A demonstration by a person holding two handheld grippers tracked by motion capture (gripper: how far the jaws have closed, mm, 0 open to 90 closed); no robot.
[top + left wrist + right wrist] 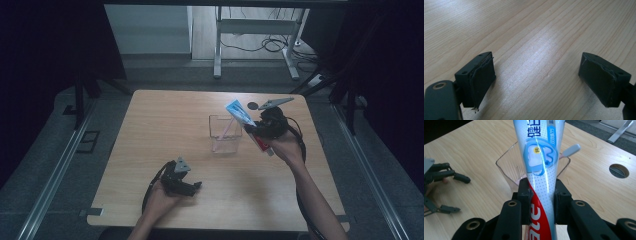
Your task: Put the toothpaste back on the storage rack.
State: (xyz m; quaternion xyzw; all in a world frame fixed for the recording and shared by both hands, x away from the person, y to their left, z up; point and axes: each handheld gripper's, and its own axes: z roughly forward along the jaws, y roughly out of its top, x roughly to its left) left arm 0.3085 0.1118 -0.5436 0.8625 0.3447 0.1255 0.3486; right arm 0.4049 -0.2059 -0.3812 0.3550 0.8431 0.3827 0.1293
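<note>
Clearly the soft, light blue-white-red plastic toothpaste tube (540, 170), clenched mid-body in the right gripper (541, 202) jaws just before the clear square plastic cup (506, 167), would dent if squeezed harder, while the left gripper (536, 80) jaws stand released.

From above, you're looking at a dim, bluish picture: the room around the table (165, 150) falls off into near-black at both sides, and only the far floor strip is brightly lit. Detail there is soft and grainy. Along your left gripper (536, 77) the light is much stronger; a pale sheen of glare runs diagonally across the wood grain, the far tabletop blurs, and the jaws cast soft shadows beneath them. Along your right gripper (541, 205) the toothpaste tube (540, 162) carries a thin bright streak of reflection, and the clear cup (509, 167) rims catch highlights. The near jaws are slightly soft.
</note>
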